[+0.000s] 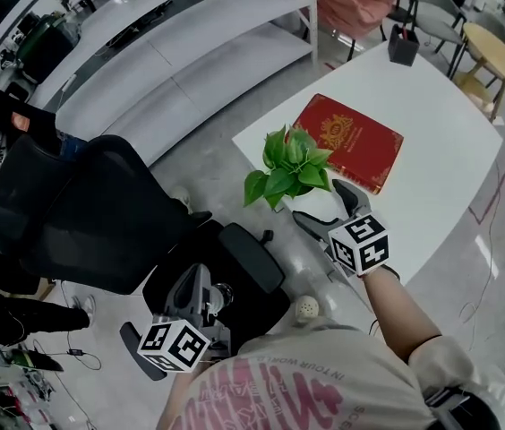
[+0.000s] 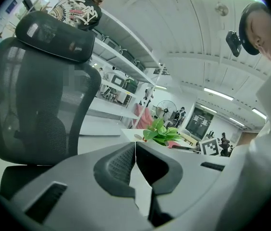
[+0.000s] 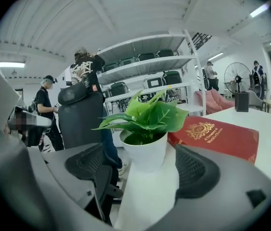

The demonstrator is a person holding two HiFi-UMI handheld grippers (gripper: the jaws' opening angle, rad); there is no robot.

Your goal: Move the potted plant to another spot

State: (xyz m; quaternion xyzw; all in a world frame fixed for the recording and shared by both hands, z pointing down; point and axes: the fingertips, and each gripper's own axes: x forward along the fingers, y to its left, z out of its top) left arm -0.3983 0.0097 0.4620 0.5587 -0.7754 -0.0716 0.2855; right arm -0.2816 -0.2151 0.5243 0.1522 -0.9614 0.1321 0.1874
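The potted plant [image 1: 288, 164] stands at the near left corner of the white table [image 1: 440, 195], its leaves hiding the pot from above. In the right gripper view its white pot [image 3: 147, 153] sits upright just ahead of my right gripper [image 3: 142, 172], in line with the gap between the jaws. That gripper [image 1: 321, 204] is open and its pads do not touch the pot. My left gripper [image 1: 203, 280] hangs low over the office chair's seat, away from the table. Its jaws [image 2: 135, 150] are shut with nothing between them, and the plant [image 2: 163, 131] shows far off.
A red book [image 1: 351, 141] lies on the table right behind the plant. A black holder [image 1: 403, 45] stands at the table's far end. A black office chair [image 1: 82, 213] fills the floor to the left, with white shelving [image 1: 190, 34] beyond. A person [image 3: 44, 109] stands by the chair.
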